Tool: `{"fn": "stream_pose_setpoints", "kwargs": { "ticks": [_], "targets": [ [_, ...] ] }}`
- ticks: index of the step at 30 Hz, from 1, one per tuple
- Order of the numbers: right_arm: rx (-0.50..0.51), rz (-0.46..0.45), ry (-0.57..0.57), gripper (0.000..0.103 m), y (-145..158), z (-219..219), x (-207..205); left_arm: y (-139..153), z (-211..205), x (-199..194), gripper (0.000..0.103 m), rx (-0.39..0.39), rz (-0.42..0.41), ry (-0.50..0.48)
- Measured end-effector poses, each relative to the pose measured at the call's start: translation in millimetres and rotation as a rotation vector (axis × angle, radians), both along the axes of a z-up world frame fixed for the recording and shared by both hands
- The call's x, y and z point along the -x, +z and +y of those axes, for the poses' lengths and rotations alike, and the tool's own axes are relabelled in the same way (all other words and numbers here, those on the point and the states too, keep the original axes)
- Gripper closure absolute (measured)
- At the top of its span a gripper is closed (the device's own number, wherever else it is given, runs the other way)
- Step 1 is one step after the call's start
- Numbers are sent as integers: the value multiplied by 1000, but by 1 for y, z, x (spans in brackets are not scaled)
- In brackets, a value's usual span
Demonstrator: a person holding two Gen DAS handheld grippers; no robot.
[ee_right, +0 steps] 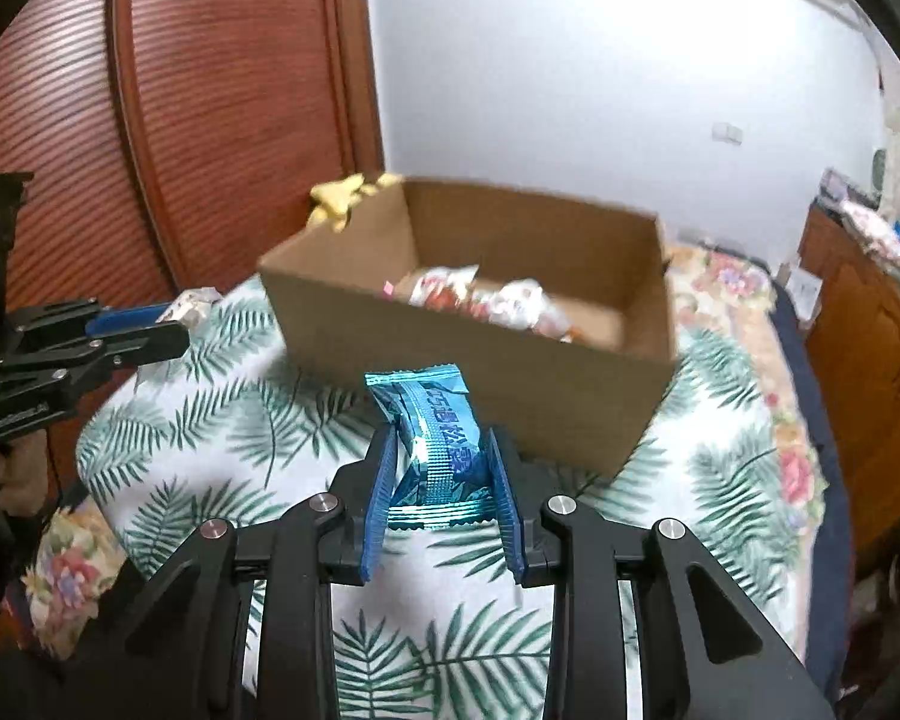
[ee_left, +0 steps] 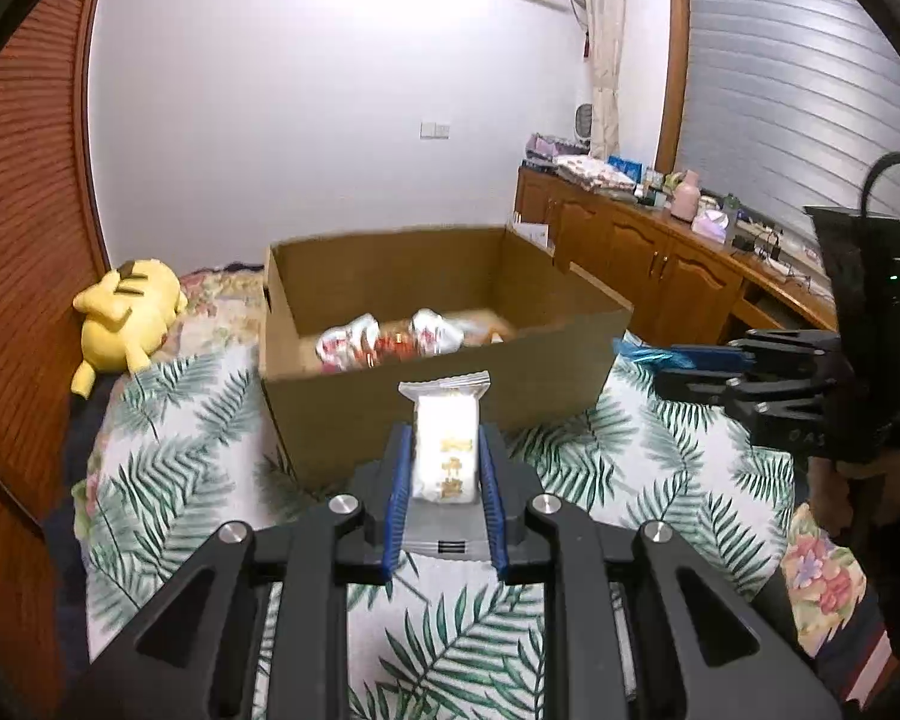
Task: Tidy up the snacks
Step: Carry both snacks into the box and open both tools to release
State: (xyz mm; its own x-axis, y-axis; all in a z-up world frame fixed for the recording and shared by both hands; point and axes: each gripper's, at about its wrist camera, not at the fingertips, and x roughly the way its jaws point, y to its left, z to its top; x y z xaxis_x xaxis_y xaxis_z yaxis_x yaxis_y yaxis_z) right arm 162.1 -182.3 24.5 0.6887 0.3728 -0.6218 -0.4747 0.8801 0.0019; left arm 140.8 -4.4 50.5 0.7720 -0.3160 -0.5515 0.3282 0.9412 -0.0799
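Note:
My left gripper (ee_left: 445, 450) is shut on a white snack packet (ee_left: 447, 441) with gold print, held above the bed just before the open cardboard box (ee_left: 426, 408). My right gripper (ee_right: 441, 462) is shut on a shiny blue snack packet (ee_right: 432, 444), held before the same box (ee_right: 510, 396). Several red-and-white snack packets (ee_left: 390, 339) lie inside the box, also in the right wrist view (ee_right: 498, 300). The right gripper shows at the right of the left wrist view (ee_left: 690, 360); the left gripper shows at the left of the right wrist view (ee_right: 144, 330).
The box stands on a bed with a palm-leaf cover (ee_left: 180, 420). A yellow plush toy (ee_left: 126, 318) lies at the bed's far left by a wooden slatted wardrobe (ee_left: 24, 210). A cluttered wooden cabinet (ee_left: 660, 258) runs along the right wall.

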Motion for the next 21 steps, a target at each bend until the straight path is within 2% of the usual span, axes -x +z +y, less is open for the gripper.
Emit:
{"fn": "stream_pose_setpoints", "kwargs": {
  "ticks": [4, 10, 15, 21],
  "targets": [
    [-20, -53, -24, 73, 32, -13, 2, 21, 1, -8, 83, 3, -31, 1],
    [-36, -100, -46, 73, 57, -24, -4, 42, 0, -24, 83, 5, -66, -4],
    [-46, -127, -48, 73, 71, -29, -15, 45, -4, -42, 83, 4, -72, -7],
    [-54, -132, -44, 73, 69, -31, -35, 34, -7, -72, 83, 7, -54, -4]
  ]
}}
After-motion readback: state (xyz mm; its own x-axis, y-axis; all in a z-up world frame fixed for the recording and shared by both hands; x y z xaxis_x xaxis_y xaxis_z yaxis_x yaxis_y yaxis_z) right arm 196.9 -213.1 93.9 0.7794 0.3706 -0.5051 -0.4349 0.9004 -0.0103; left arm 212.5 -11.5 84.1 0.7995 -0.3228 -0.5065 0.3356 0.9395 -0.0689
